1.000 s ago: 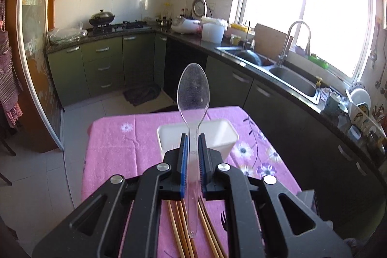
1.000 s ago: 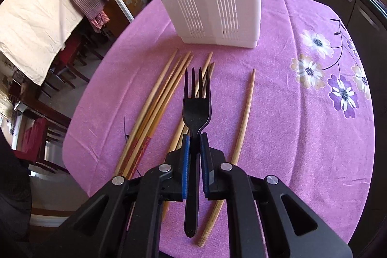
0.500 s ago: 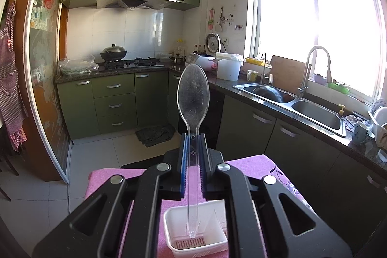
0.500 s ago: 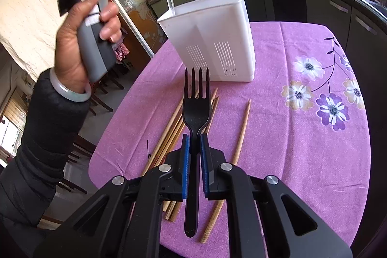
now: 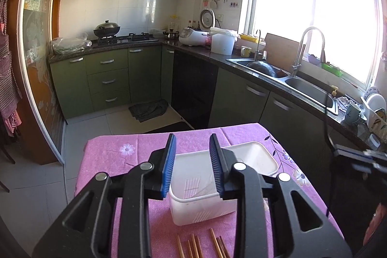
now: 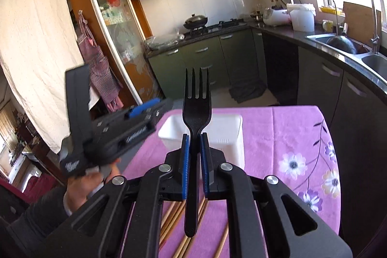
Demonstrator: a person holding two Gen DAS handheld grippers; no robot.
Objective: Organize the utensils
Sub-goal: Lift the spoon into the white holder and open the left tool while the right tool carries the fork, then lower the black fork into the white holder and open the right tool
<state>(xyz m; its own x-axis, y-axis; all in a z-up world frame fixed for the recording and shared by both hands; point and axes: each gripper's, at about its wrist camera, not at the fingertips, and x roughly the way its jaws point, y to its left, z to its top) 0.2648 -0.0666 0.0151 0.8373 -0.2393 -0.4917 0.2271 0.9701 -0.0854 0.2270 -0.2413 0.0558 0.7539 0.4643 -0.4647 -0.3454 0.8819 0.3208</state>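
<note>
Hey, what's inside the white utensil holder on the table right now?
The near compartment of the white utensil holder shows its slotted floor and a faint clear shape, possibly the spoon. The left gripper covers part of it; the far compartment looks bare.

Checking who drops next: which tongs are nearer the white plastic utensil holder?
Left. The left tongs hover open over the white plastic utensil holder; the right tongs sit farther back.

A wok (image 5: 106, 30) sits on the stove (image 5: 128, 37); apron (image 6: 99, 69) hangs nearby.
</note>
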